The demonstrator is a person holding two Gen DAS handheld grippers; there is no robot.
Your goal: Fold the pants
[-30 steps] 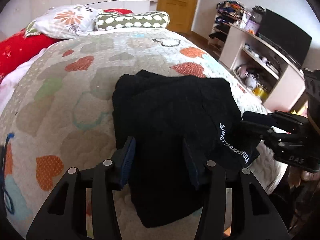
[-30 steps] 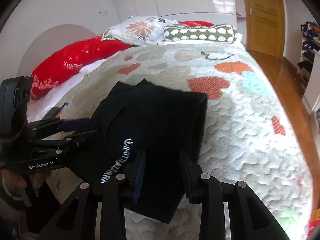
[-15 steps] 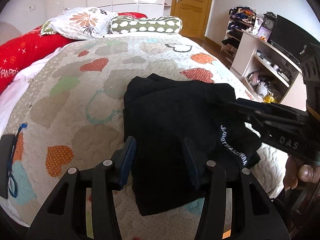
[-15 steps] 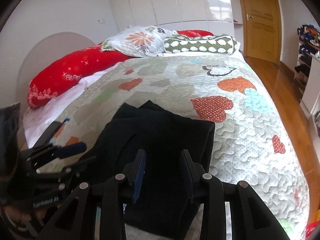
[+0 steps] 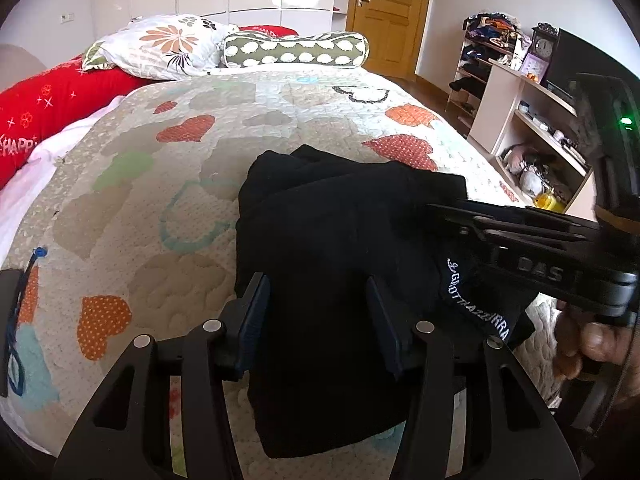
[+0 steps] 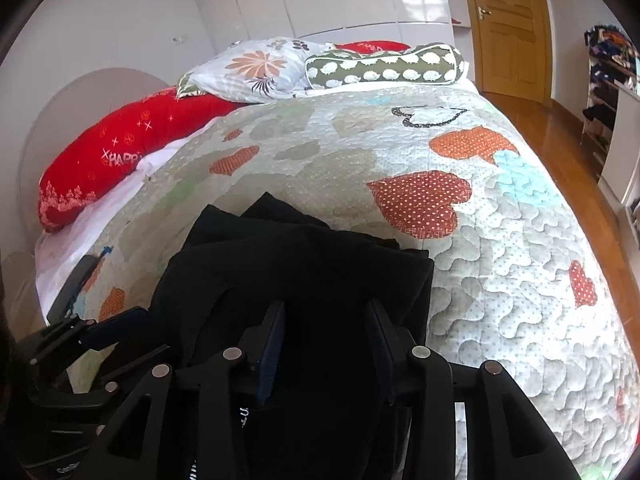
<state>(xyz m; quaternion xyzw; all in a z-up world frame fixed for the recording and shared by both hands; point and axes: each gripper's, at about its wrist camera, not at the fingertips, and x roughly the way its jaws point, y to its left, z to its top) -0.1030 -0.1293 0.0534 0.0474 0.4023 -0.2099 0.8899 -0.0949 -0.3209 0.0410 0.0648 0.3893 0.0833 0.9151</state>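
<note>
The black pants (image 5: 340, 248) lie folded in a compact stack on the heart-patterned quilt (image 5: 160, 184), near the bed's front edge; white lettering shows on their right side. They also show in the right wrist view (image 6: 304, 276). My left gripper (image 5: 318, 312) is open and empty, hovering above the stack's near edge. My right gripper (image 6: 326, 344) is open and empty above the stack's near part. In the left wrist view the right gripper (image 5: 440, 210) reaches in from the right over the pants.
Pillows lie at the head of the bed: a red one (image 6: 132, 148), a floral one (image 6: 256, 68) and a green bolster (image 6: 384, 66). Shelves with clutter (image 5: 532, 136) stand to the right. A wooden door (image 6: 508, 28) and wood floor lie beyond the bed.
Both grippers have lifted up and back from the pants. The right gripper has swung further over the stack. The pants lie still, as before.
</note>
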